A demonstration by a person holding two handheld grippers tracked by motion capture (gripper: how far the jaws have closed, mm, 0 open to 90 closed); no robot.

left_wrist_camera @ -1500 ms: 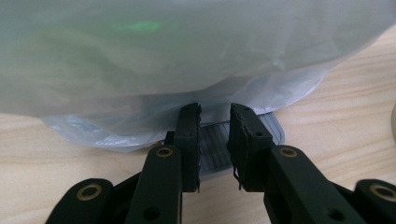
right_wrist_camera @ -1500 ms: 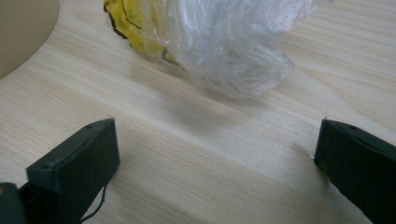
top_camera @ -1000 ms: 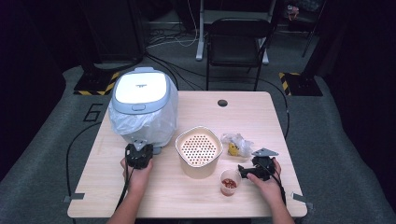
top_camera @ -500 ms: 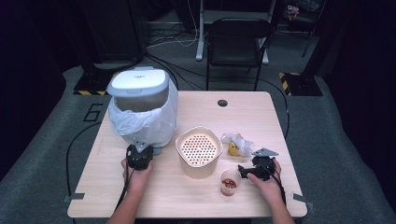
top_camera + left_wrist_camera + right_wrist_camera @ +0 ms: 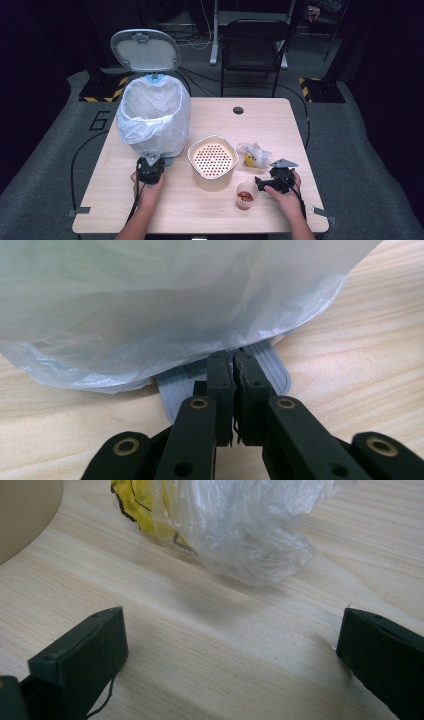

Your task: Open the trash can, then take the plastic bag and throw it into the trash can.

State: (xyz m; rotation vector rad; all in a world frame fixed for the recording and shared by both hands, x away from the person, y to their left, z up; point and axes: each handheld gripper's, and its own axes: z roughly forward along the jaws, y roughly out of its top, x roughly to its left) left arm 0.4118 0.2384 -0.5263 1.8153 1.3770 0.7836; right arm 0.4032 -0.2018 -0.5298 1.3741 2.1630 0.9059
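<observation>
Pedal (image 5: 272, 371) of the bin (image 5: 152, 120) pinned under the left gripper (image 5: 232, 365), jaws clenched together with nothing between them, tips down on the ribbed grey plate just below the hanging liner (image 5: 150, 305). Lid (image 5: 145, 50) tipped up and back, mouth of the bin open.

Right gripper (image 5: 230, 630) low over the surface (image 5: 280, 125), jaws released and spread wide, bare wood between them. Straight ahead of that gap, near but not touching: wrapper (image 5: 240, 525), a crumpled clear lump with yellow inside. Long axis roughly across the line of the jaws, yellow end toward the pot (image 5: 212, 162). Plainly the right hand's reach; left hand busy at the pedal and well apart from it, with the pot between.

Likely next: a short push forward and a closing on the clear bulge, then a carry leftward past or over the pot to the open bin. Worth watching: thin film slipping out of a shallow pinch, and the cup (image 5: 245, 195) of red bits just beside the right gripper on its inner side.

Pale wood surface, a dark round hole near its far edge. Beyond it a black chair (image 5: 255, 45), grey carpet, loose cables, hazard-striped plates on the floor, dim room.
</observation>
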